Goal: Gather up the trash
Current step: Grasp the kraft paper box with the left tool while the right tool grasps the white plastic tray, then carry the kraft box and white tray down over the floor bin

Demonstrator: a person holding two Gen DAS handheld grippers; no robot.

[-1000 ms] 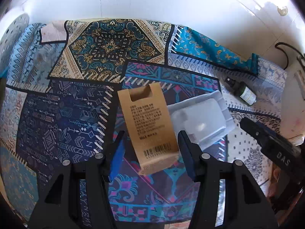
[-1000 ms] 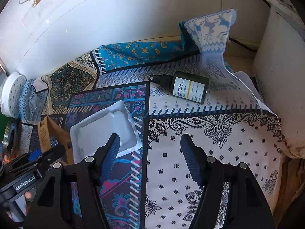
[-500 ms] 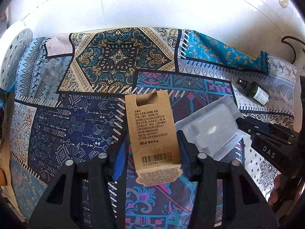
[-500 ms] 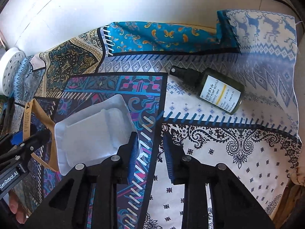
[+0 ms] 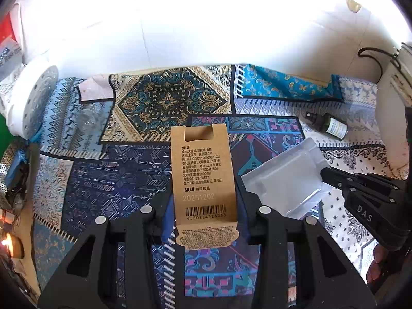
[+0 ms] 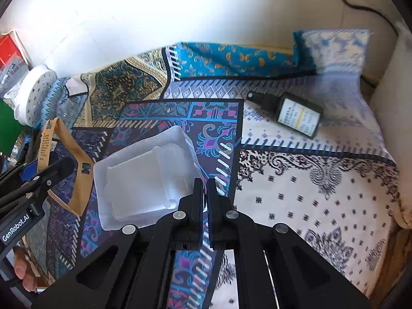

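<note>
**Trash: a brown box and a clear tray, both being held**

The brown cardboard box [image 5: 204,180] is between the jaws of the left gripper [image 5: 204,216]. The blue pads [image 5: 167,219] press on its two sides, and the jaws are closing a bit more on it. The box stands up straight with its barcode facing the camera and its open flap at the top. It is lifted over the middle of the tabletop, above the patterned cloth [image 5: 123,180].

The clear plastic tray [image 6: 146,177] is just beside the box, on the side nearer the right edge. The right gripper [image 6: 204,198] has its jaws shut tight on the thin rim of the tray, at the tray's near right corner. In the left view the tray [image 5: 285,177] tilts up off the cloth.

A dark bottle [image 6: 296,113] with a pale label lies on its side near the far right corner, well apart from the tray. A white round thing with holes [image 5: 31,103] sits at the far left edge. A small clear bottle [image 5: 88,113] lies near it.
</note>
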